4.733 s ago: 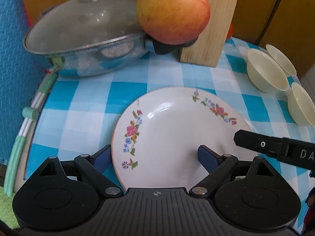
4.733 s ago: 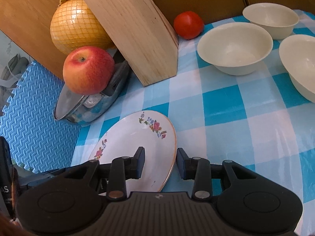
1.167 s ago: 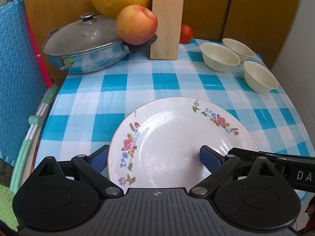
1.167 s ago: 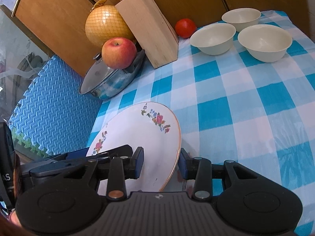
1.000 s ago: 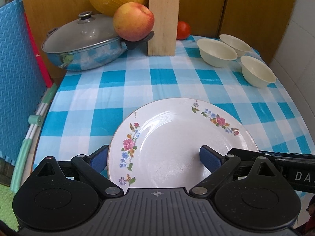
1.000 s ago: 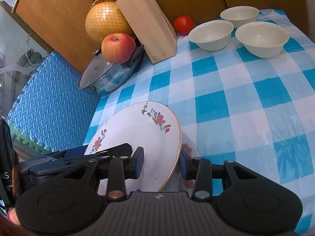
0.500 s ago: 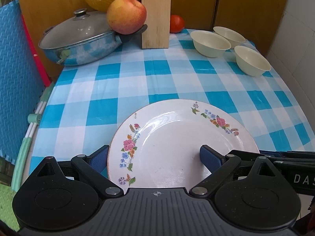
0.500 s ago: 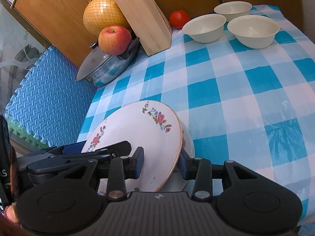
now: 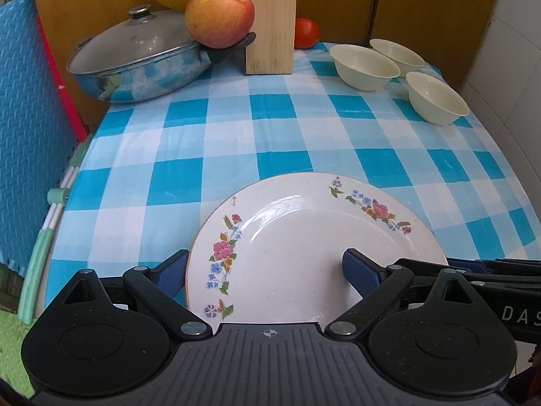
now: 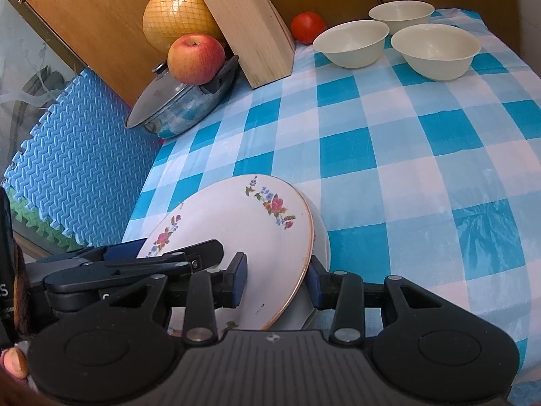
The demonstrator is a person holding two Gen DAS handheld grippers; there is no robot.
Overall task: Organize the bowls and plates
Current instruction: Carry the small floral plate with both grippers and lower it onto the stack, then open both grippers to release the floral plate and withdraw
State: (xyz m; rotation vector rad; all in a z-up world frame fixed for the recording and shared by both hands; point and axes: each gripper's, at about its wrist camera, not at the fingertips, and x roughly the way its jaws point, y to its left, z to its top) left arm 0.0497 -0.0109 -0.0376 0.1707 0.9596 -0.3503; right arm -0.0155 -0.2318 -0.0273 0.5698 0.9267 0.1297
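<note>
A white floral plate [image 9: 304, 243] is held tilted near the front edge of the blue checked table. It also shows in the right wrist view [image 10: 236, 230]. My left gripper [image 9: 263, 270] straddles its left rim, one blue pad over, one under. My right gripper [image 10: 275, 279] straddles its right rim the same way. A second white plate [image 10: 321, 233] lies beneath it, mostly hidden. Three cream bowls [image 9: 363, 66] stand apart at the back right, also in the right wrist view [image 10: 351, 44].
A lidded steel pan [image 9: 142, 64] with an apple [image 9: 219, 20] on its handle, a netted melon [image 10: 179, 17], a wooden knife block [image 9: 270, 17] and a tomato [image 9: 306, 32] line the back. Blue foam mat [image 9: 27, 135] stands at left.
Both grippers carried the floral plate back from the pan area toward the front of the table. It now sits over a second plate that came into view beneath it.
</note>
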